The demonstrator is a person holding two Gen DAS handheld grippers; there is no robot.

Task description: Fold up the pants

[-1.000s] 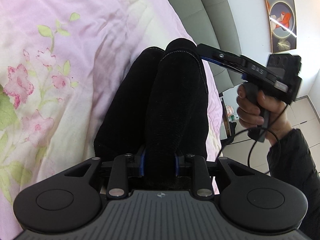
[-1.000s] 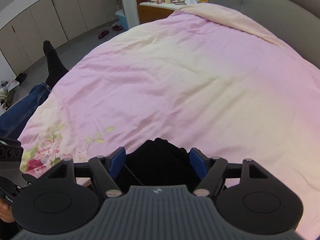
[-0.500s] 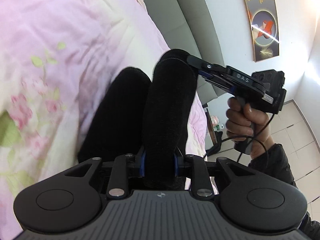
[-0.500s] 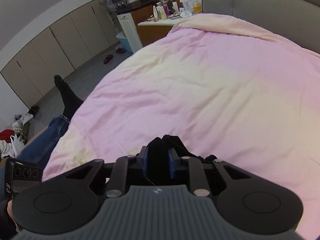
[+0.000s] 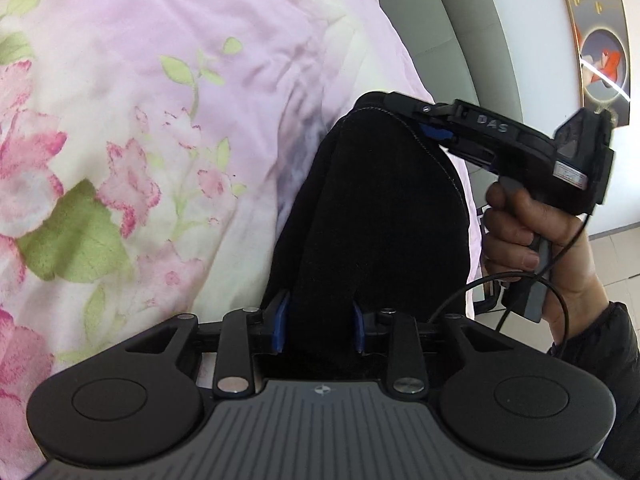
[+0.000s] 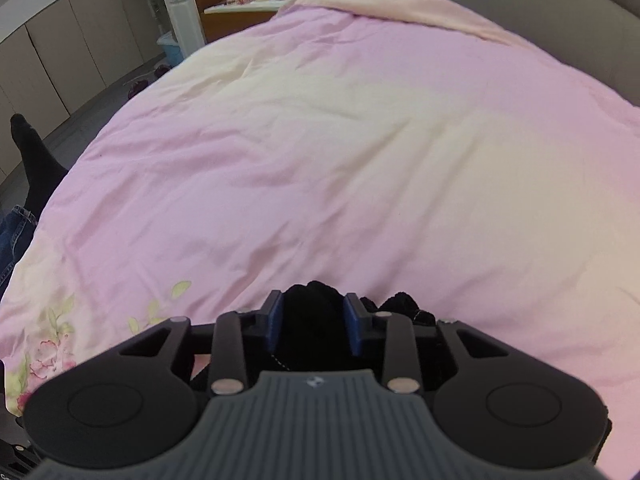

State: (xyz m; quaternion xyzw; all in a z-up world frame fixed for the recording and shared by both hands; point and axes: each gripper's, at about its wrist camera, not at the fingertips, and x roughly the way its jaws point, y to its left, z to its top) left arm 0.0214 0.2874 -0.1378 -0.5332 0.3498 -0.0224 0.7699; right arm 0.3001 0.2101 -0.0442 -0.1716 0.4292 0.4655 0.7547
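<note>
Black, soft pants (image 5: pixel 372 232) hang as a thick doubled band over a pink floral quilt (image 5: pixel 120 140), stretched between two hand-held grippers. Half a second ago both sets of blue pads pinched the cloth tightly; now both jaws are opening, with fabric between them yet, so the fold is likely being laid down. Left gripper (image 5: pixel 319 326) holds the near end; right gripper (image 6: pixel 313 322) loosens on the far, stitched hem. Smooth quilt, faintly wrinkled.

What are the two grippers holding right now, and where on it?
Black pants, one end between each gripper's opening fingers: left gripper nearest the camera, right gripper at the far end.
</note>
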